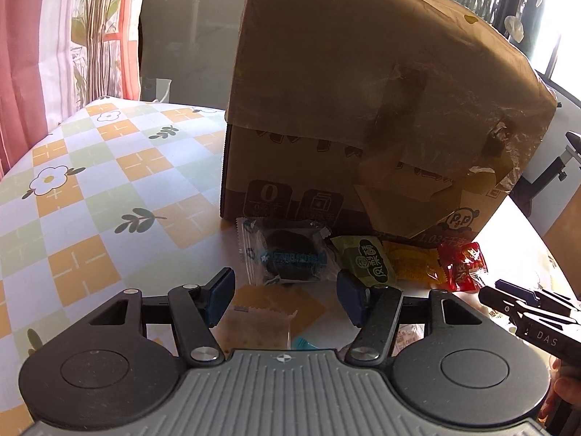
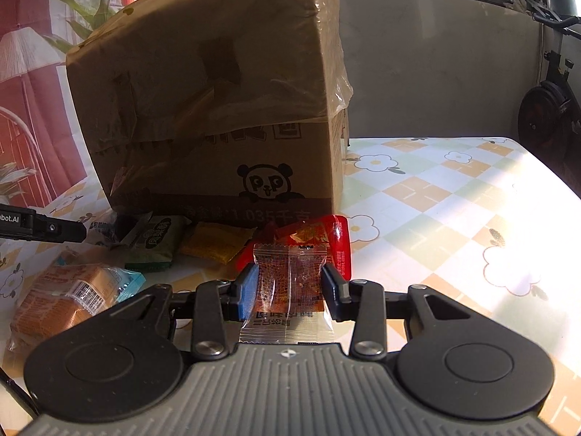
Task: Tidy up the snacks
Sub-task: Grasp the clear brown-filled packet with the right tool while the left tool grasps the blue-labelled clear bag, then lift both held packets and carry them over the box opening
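Your right claw (image 2: 289,285) is clamped on a clear sachet (image 2: 288,283) of reddish-brown snack, one pad on each side. The sachet stands with its long axis running along the fingers, its far sealed edge toward the box (image 2: 218,109) and its near end, printed with Chinese characters you cannot read from here, toward the camera. Just beyond it lies a red pack (image 2: 334,243). The box ahead carries a panda face and "1.035" followed by Chinese characters along its lower edge.

Your left claw (image 1: 285,299) is spread wide and holds nothing. Ahead of it, in a row against the foot of the box, lie a clear cookie pack (image 1: 287,252) with blue lettering, a green pack (image 1: 366,263) with bold Chinese characters, a yellow pack (image 1: 414,263) and the red pack at the right end. Under the left claw, a pale pack (image 1: 261,321) rests flat on the surface (image 1: 90,196), a checked flower-print cloth. "DAS" shows on the right claw's body. From the right wrist view, "bot.AI" reads on the left claw at the left edge, and an orange pack (image 2: 61,298) with a barcode lies to the left of the right claw.
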Motion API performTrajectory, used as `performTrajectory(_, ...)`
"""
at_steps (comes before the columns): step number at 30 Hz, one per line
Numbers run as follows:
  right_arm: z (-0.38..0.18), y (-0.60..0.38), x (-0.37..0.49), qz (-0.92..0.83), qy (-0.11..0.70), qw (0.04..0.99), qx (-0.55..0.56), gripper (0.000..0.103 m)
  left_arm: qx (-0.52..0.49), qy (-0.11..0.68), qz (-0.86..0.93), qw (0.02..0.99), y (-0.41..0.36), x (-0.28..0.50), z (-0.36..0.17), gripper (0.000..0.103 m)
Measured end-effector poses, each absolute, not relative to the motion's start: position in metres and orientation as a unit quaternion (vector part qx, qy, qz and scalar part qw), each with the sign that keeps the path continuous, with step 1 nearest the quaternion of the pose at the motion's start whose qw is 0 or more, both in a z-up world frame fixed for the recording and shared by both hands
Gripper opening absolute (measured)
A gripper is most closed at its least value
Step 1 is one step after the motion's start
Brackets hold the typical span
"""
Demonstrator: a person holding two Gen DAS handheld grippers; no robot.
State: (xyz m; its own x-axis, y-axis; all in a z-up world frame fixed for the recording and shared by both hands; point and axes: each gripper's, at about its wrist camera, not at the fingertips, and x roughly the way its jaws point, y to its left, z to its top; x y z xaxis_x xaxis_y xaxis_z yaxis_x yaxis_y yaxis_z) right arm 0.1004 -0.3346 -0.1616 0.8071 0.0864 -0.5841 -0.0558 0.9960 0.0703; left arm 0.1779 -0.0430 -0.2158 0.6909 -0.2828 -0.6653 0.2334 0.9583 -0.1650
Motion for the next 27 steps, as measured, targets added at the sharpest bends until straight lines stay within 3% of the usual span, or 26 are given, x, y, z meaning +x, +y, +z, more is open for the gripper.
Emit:
performTrajectory(5, -0.162, -0.334, 0.100, 0.043, 0.307, 0.950, 0.026, 0.040, -0.031, 0.379, -0.133, 0.915, -0.055, 0.206, -0.221, 0.074)
performTrajectory(13, -0.164, -0.336, 0.102, 0.042, 0.317, 0.947, 0.035, 0.040, -0.015, 0.393, -0.126, 0.911, -0.062, 0.230, -0.234, 0.073)
performTrajectory(20, -0.165, -0.332, 0.101, 0.043, 0.318, 0.947, 0.023, 0.040, -0.040, 0.388, -0.123, 0.913, -0.048, 0.218, -0.236, 0.056)
performTrajectory(27, -0.165, -0.333, 0.102, 0.043, 0.320, 0.946, 0.025, 0.040, -0.031, 0.384, -0.131, 0.913, -0.044, 0.202, -0.232, 0.054)
